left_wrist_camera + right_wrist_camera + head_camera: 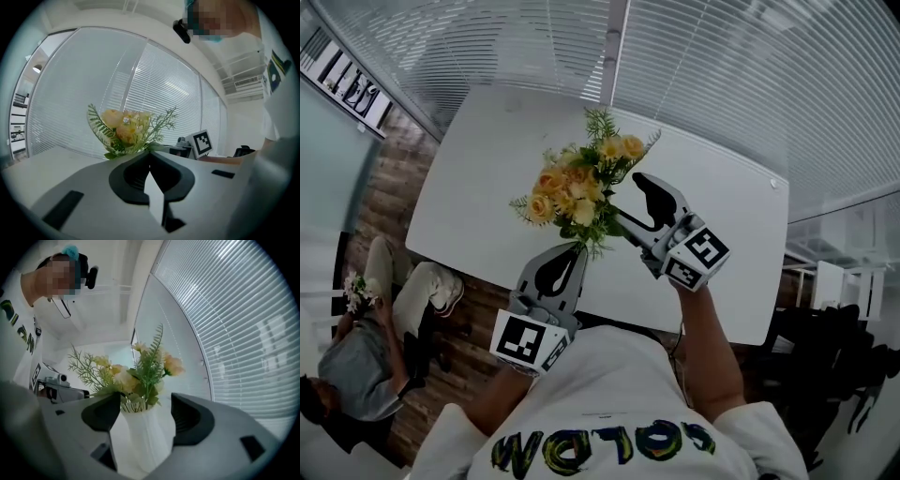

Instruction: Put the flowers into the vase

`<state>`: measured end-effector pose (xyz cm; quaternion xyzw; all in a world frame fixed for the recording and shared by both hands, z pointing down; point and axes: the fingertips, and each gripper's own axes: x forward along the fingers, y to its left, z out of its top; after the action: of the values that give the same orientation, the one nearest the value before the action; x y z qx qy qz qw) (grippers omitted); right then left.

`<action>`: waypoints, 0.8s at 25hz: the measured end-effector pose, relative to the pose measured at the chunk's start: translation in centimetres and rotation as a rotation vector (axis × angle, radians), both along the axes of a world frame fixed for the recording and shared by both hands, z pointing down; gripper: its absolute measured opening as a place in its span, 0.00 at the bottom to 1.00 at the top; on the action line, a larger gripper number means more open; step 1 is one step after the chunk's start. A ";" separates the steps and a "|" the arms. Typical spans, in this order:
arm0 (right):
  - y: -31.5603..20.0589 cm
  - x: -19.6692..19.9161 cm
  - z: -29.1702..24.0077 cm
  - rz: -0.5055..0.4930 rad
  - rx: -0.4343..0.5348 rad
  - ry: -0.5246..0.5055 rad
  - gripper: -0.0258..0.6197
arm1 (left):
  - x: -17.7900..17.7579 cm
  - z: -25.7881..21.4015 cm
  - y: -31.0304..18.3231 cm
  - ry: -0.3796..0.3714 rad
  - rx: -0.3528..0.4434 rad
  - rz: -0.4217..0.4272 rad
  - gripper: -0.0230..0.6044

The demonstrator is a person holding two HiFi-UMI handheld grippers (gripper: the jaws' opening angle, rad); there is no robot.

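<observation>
From the head view, the flowers [577,187], yellow and cream with green sprigs, stand upright near the middle of the white desk [487,159], and their heads cover the vase from above. The left claw [574,249] points at them from the near edge, and the right claw [630,208] reaches in from the right, its marker cube [698,255] behind it. Only this view shows the wood floor [384,187] and a seated person [366,347] off the desk's left end. The left claw's own view shows its jaws clenched tip to tip on nothing, with the bouquet [126,129] beyond them and apart; the jaws themselves block the vase below the blooms. To the right the other gripper's cube [202,142] shows, and window blinds [154,89] fill the background. The right claw's view is the only one that gives the white ribbed vase [143,441]: it stands on the desk between the spread jaws, the dark pads [190,418] close by each side, released and not squeezing. The stems sit in its mouth with the blooms [136,369] above, and the left gripper [58,390] sits low at the left
</observation>
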<state>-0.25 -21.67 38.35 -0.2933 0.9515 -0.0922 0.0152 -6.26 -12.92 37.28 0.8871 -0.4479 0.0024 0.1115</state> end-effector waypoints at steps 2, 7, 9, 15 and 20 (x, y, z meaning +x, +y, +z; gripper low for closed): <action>0.0 0.6 0.2 0.017 -0.006 0.009 0.57 | 0.1 0.0 -0.1 0.002 0.001 0.003 0.06; 0.5 2.7 0.1 0.071 -0.011 0.030 0.52 | 0.4 -0.2 -0.4 0.009 0.002 0.019 0.06; 1.1 3.7 -0.1 0.103 -0.005 0.043 0.48 | 0.7 -0.4 -0.2 0.011 0.008 0.029 0.06; 3.3 7.5 -1.2 0.220 0.000 0.062 0.37 | 2.3 -0.9 0.6 0.019 0.025 0.064 0.06; 5.3 10.0 -2.2 0.317 -0.009 0.096 0.28 | 3.1 -1.5 1.0 0.022 0.042 0.090 0.06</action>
<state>9.80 -16.36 36.14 -0.4440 0.8924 -0.0787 -0.0174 -3.13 -11.91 35.78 0.9084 -0.4064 -0.0116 0.0976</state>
